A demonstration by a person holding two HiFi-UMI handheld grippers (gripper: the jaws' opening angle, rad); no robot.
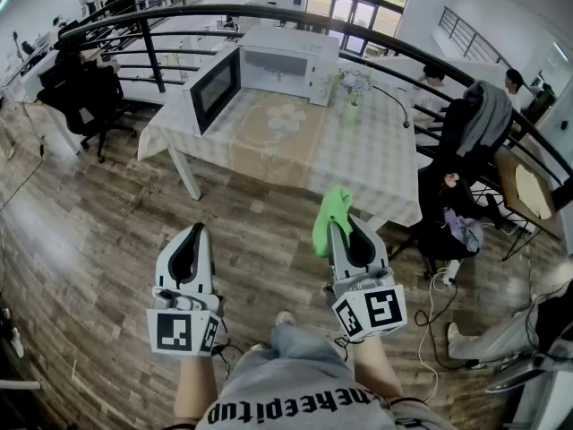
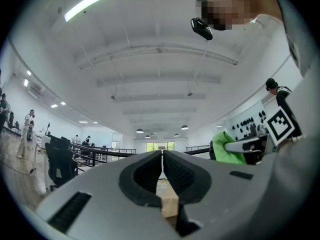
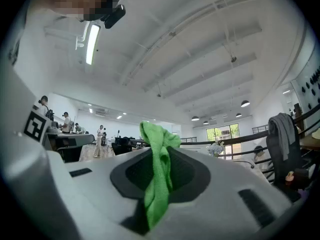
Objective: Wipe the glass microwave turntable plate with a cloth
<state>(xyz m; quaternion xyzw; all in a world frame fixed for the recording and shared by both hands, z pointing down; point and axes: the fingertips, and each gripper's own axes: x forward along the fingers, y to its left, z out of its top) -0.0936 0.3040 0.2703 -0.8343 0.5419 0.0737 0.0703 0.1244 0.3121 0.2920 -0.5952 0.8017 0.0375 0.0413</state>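
Observation:
A white microwave (image 1: 269,70) with its door swung open stands at the far side of a table (image 1: 376,164) covered in a checked cloth. The glass turntable plate cannot be made out inside it. My right gripper (image 1: 338,227) is shut on a green cloth (image 1: 332,215), which sticks up between its jaws (image 3: 159,169). My left gripper (image 1: 199,233) is shut with nothing between its jaws. Both grippers hang over the wooden floor, well short of the table's near edge, and both gripper views point up at the ceiling.
A curved black railing (image 1: 269,16) runs behind the table. A black office chair (image 1: 85,97) stands to the left. A person sits on a chair (image 1: 443,213) at the right of the table, and cables (image 1: 434,307) lie on the floor there.

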